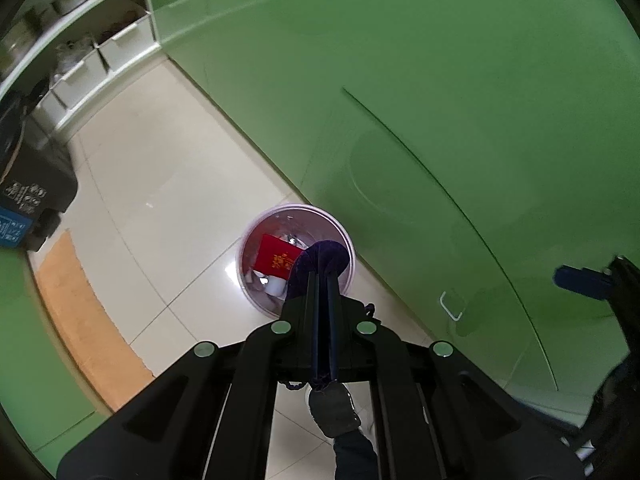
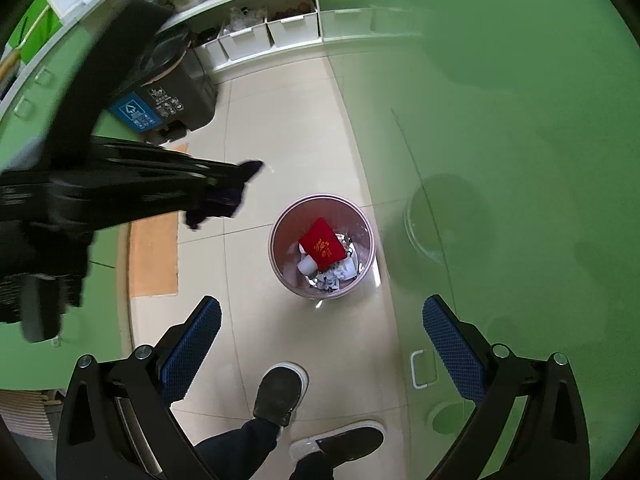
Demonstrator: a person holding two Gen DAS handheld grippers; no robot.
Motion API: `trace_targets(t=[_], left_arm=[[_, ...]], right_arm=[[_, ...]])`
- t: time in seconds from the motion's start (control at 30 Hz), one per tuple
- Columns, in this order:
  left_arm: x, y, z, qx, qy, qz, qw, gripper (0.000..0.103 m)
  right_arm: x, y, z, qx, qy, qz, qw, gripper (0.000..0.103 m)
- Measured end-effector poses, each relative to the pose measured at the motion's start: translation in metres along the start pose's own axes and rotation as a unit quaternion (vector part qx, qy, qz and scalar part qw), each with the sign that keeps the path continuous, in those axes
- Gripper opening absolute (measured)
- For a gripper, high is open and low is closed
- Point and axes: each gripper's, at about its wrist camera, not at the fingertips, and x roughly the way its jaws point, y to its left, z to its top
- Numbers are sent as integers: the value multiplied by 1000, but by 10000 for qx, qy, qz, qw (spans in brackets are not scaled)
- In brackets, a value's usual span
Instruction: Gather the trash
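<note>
Left gripper (image 1: 325, 276) pinches a dark purple pouch (image 1: 320, 258) above the pink bin (image 2: 322, 246), which holds a red packet (image 2: 322, 249) and crumpled paper. Right gripper (image 2: 322, 344) spread, empty. Grey bin (image 2: 176, 92) at ten o'clock.

Even, fairly bright indoor light fills both views, with a white glare patch on the glossy floor tiles (image 1: 168, 184) just beside the pink waste bin (image 1: 347, 240) and soft round shadows lying on the green tabletop (image 2: 520, 128). Fisheye distortion bends the shelving (image 2: 276, 32) and table edges into arcs and leaves dark corners. In the right wrist view the left gripper (image 2: 224, 196) is smeared by motion blur, while the bin's contents stay reasonably sharp.
</note>
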Motion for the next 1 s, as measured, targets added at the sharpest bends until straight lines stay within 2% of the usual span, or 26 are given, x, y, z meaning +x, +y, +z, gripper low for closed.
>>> trace_targets(t=[0.23, 0.33, 0.37, 0.4, 0.43, 0.47, 0.53, 0.77, 0.87, 1.0], left_arm=[[27, -17, 3, 142, 141, 31, 9998, 4], [32, -18, 7, 183, 143, 40, 9997, 15], [32, -19, 9, 203, 116, 74, 9997, 45], [32, -19, 10, 185, 29, 82, 9998, 82], [31, -17, 11, 121, -36, -3, 9999, 93], [31, -16, 12, 80, -64, -40, 9999, 97], [32, -16, 14, 57, -59, -30, 10000, 100], [26, -21, 13, 57, -41, 6, 10000, 100], [10, -26, 11, 62, -62, 49, 9999, 100], [-33, -29, 11, 54, -170, 112, 9998, 100]], right_arm=[[3, -7, -9, 133, -31, 61, 9999, 97], [3, -11, -13, 211, -39, 71, 9997, 97], [3, -12, -14, 223, -45, 75, 9997, 97], [3, -13, -15, 232, -51, 77, 9997, 97], [2, -14, -17, 237, -60, 79, 9997, 97], [1, -14, -17, 239, -67, 79, 9997, 97], [1, -15, -18, 255, -88, 79, 9996, 97], [-4, -16, -20, 295, -123, 104, 9994, 97], [-18, -12, -17, 285, -160, 119, 9994, 97], [-54, -4, -7, 301, -293, 160, 9990, 97]])
